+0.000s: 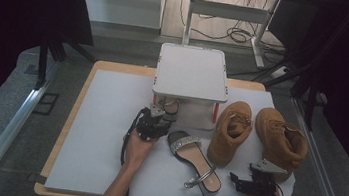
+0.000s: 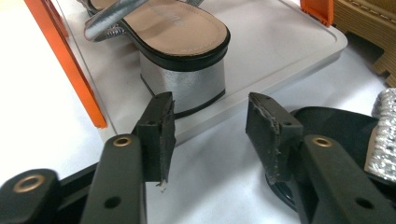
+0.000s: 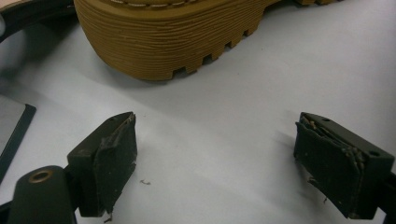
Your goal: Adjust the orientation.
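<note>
A silver block-heel sandal [image 2: 177, 28] stands on the lower tray [image 2: 280, 42] of a small white rack [image 1: 193, 72], heel toward me. My left gripper [image 2: 210, 121] is just in front of that heel, open, with nothing between its pads. In the high view the left gripper [image 1: 163, 114] sits at the rack's front left. The matching sandal [image 1: 193, 155] lies on the white mat, its glitter strap [image 2: 385, 135] beside my right jaw. My right gripper [image 1: 234, 178] rests near the front right edge, open wide and empty, facing a tan boot sole [image 3: 163, 42].
Two tan boots [image 1: 231, 130] [image 1: 280, 141] stand right of the rack. Orange posts [image 2: 65, 60] hold up the rack's top shelf. The white mat [image 1: 102, 134] covers a wooden table. Behind the table are a desk frame and cables [image 1: 236, 32].
</note>
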`<state>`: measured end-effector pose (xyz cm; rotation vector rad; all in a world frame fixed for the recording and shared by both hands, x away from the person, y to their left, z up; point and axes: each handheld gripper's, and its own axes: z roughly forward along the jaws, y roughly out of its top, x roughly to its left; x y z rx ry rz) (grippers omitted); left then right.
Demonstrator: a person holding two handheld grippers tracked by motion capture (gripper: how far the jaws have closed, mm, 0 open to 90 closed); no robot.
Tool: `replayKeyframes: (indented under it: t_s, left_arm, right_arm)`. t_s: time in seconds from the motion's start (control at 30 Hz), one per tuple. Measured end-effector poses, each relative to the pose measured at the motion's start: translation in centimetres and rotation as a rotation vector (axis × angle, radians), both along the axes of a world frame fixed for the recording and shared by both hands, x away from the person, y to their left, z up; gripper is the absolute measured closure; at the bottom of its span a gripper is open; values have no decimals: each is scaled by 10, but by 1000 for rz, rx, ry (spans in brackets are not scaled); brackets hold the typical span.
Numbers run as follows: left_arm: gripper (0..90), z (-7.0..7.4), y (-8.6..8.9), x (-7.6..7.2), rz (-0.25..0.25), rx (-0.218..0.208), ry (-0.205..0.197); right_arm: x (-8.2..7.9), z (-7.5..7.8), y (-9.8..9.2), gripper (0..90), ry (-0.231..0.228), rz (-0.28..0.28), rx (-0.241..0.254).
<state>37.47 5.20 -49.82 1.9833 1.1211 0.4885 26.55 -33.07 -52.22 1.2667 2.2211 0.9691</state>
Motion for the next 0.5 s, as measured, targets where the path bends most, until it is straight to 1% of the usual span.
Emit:
replayKeyframes:
  t_s: [0.2, 0.33, 0.4, 0.5]
  left_arm:
    - [446, 2, 3, -5, -4, 15, 2]
    - [412, 2, 6, -6, -14, 22, 13]
    - [390, 1, 8, -8, -25, 24, 22]
    - [369, 0, 11, -10, -29, 21, 23]
  right_arm:
    - [0, 0, 0, 134, 0, 0, 0]
    - [0, 0, 0, 134, 0, 0, 0]
    - [0, 0, 0, 134, 0, 0, 0]
    - [0, 0, 0, 134, 0, 0, 0]
